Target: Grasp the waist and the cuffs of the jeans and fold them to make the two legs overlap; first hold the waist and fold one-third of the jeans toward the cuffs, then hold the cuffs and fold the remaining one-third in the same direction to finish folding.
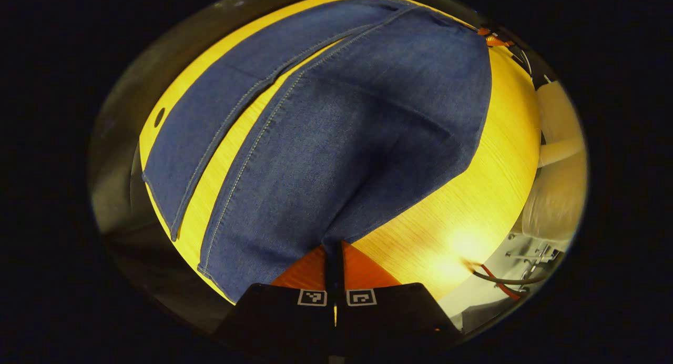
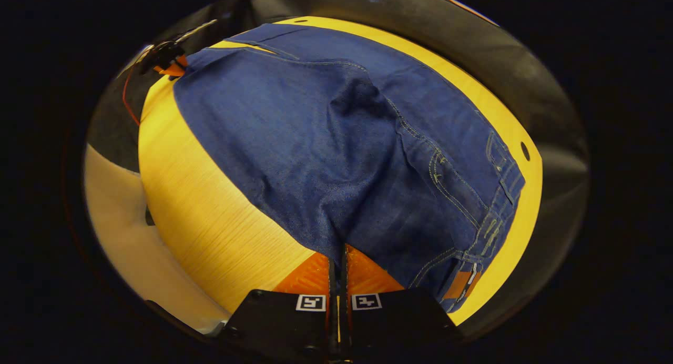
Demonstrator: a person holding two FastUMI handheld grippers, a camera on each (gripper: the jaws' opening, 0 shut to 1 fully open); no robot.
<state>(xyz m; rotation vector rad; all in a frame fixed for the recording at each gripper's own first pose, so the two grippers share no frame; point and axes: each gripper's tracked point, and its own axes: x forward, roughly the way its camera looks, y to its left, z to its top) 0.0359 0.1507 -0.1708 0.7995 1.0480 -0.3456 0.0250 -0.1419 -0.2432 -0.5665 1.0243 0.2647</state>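
Pinched shut on jeans (image 1: 336, 143) by left gripper (image 1: 335, 259) and right gripper (image 2: 338, 261), lifted off table's (image 1: 462, 216) near edge to overlap legs.

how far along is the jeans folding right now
Early. Done: both tongs are pinched on an edge of the jeans, left near the cuffs, right near the waist. In hand: bringing one leg toward the other; they lie apart on the table. Left: overlapping legs, both thirds folds.

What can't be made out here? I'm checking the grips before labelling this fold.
- Left claw: fingertip contact hidden under the blue denim jeans, left gripper view.
- Right claw: the same, right gripper view.
- Lower cuff corner: cut off behind the left claw's body.
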